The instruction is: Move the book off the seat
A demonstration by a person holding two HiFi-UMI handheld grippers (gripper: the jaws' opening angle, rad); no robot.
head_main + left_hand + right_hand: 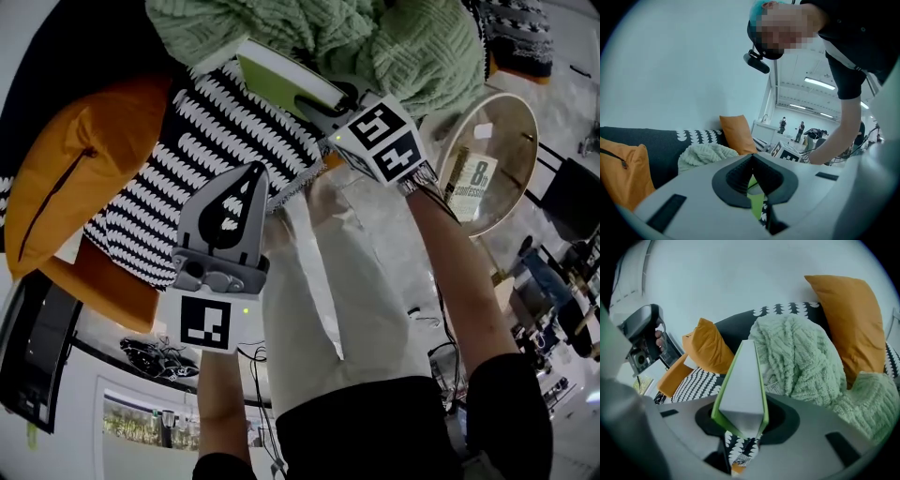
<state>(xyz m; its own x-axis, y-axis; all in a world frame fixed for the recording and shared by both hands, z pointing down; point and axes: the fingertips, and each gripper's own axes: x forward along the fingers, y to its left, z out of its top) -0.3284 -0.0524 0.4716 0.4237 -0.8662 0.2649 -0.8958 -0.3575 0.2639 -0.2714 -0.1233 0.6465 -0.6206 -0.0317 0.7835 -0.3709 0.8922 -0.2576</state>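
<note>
The green-covered book (281, 77) stands on edge over the seat's black-and-white cushion (178, 178), beside the green blanket (394, 47). Its long axis runs straight out from the right gripper (330, 111), whose jaws clamp its near end, while the left gripper (251, 176) hangs nearby with jaws together on nothing. No title shows on it; only a 2nd book (472, 183) on the round table (525, 122) reads "8" and "confession".

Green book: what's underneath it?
The black-and-white cushion shows below the green book, gripped in the right tongs. The book hides whatever is directly beneath it.

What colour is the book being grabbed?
The book is lime green with white pages; clearest in the right gripper view.
</note>
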